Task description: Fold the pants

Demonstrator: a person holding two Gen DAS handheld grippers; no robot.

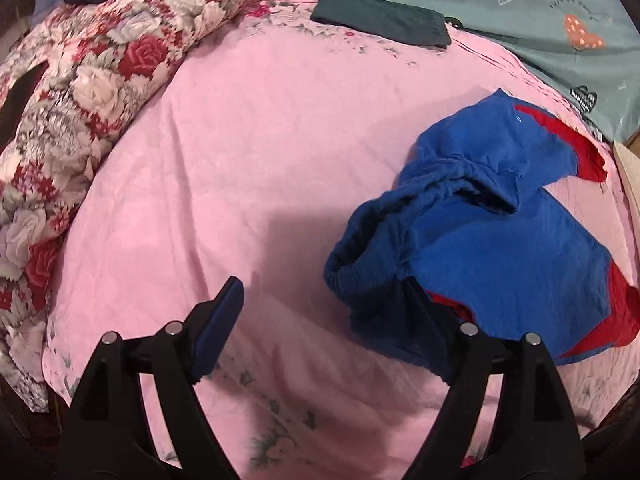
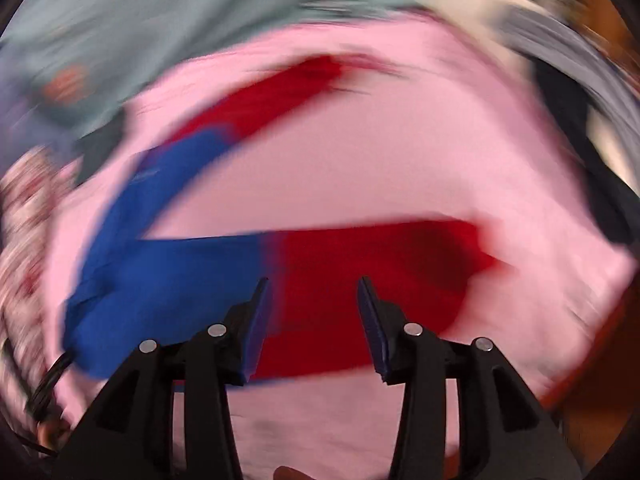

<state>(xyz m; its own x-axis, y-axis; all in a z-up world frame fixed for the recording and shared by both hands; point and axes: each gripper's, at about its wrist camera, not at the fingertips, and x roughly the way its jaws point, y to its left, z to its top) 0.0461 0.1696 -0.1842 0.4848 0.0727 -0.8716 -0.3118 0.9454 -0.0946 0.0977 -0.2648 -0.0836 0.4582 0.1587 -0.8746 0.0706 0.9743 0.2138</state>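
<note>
Blue pants with red leg ends [image 1: 492,240] lie crumpled on the pink bed sheet [image 1: 248,160], to the right in the left wrist view, with the elastic waistband bunched toward me. My left gripper [image 1: 324,296] is open and empty; its right finger sits over the waistband edge. In the blurred right wrist view the pants [image 2: 280,272] lie with two legs spread apart, blue at left and red at right. My right gripper [image 2: 314,300] is open and empty just above the near leg.
A floral quilt [image 1: 80,92] is heaped along the left. A folded dark green garment [image 1: 380,16] lies at the back, beside a teal sheet with hearts [image 1: 540,12]. The bed's edge runs along the right [image 1: 628,168].
</note>
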